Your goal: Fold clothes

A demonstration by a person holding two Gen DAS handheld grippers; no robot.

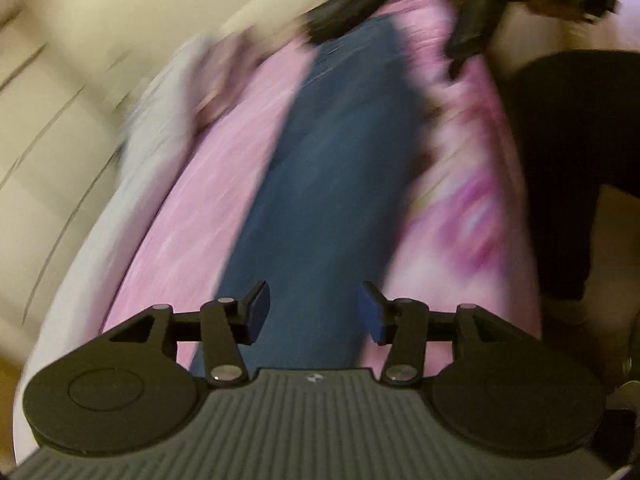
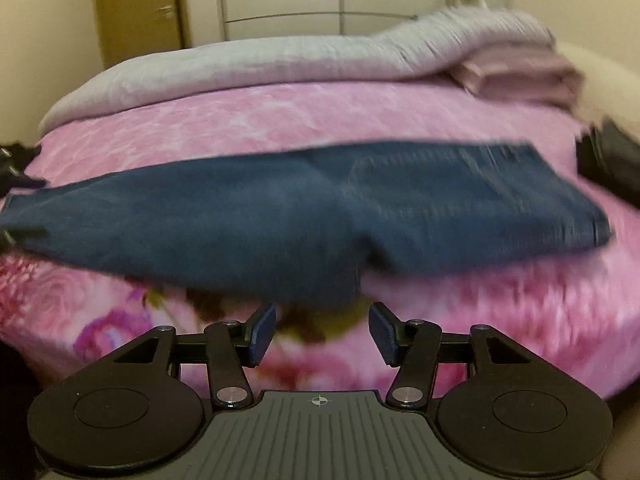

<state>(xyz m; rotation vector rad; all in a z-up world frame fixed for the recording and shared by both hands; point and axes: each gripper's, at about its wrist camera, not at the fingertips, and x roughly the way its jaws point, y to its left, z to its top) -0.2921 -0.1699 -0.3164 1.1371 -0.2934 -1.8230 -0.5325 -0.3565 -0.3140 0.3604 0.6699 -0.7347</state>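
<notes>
While blurred, jeans [image 2: 280, 216] show no label.

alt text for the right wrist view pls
Blue jeans lie lengthwise across a pink floral bedspread, with the open, empty right gripper just short of them. Grey blanket and folded pink cloth sit behind.

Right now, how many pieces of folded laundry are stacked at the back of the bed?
2: a grey folded piece on top at the far right corner, and a dusty pink one beneath it. Blur may hide more.
</notes>
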